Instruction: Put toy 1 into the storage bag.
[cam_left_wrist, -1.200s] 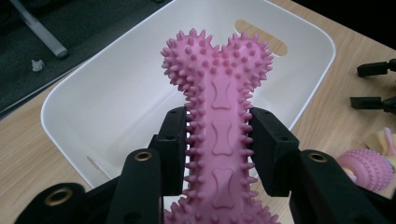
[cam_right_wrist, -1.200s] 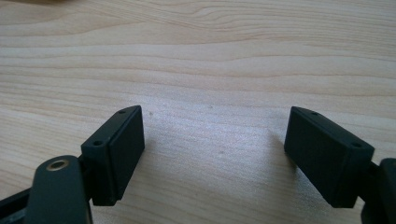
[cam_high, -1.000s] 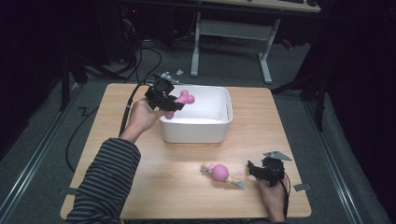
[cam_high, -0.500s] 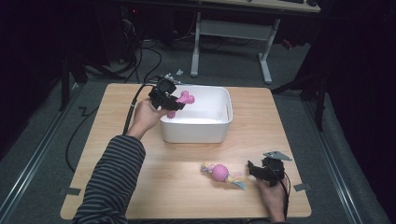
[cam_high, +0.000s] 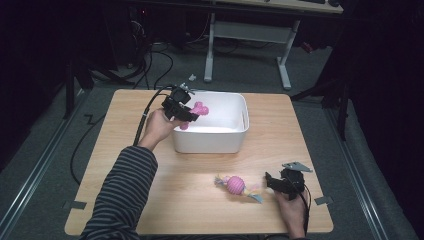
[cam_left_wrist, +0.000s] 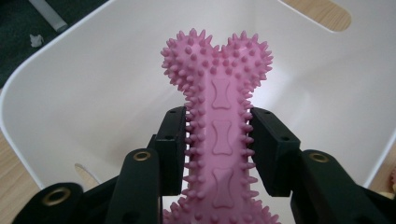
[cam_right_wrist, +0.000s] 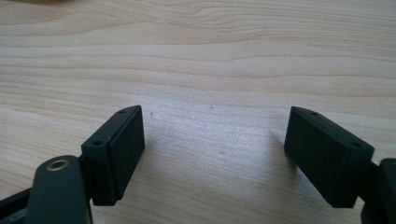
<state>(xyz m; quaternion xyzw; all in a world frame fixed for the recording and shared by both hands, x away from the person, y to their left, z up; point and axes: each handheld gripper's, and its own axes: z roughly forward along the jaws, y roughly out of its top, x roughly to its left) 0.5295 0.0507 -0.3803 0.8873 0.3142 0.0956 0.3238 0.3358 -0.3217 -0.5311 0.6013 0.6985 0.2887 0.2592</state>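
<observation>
A pink spiky bone-shaped toy (cam_left_wrist: 219, 126) is clamped by its shaft between the jaws of my left gripper (cam_left_wrist: 218, 140), over the inside of the white bin (cam_left_wrist: 70, 107). From above, the left gripper (cam_high: 186, 114) holds the pink bone (cam_high: 199, 109) over the bin's left wall (cam_high: 176, 135). My right gripper (cam_high: 272, 182) rests low over the table near the front right, open, its jaws (cam_right_wrist: 212, 158) wide apart above bare wood. A pink ball toy with rope tails (cam_high: 236, 184) lies just left of it on the table.
The wooden table (cam_high: 125, 150) ends close behind the bin and just in front of my right hand. A black cable (cam_high: 145, 120) trails from the left gripper off the table's left side. A desk frame (cam_high: 250, 35) stands on the floor beyond.
My left gripper has sunk a little with the pink bone, lower into the bin's left side. The right gripper and the ball toy have not moved.
</observation>
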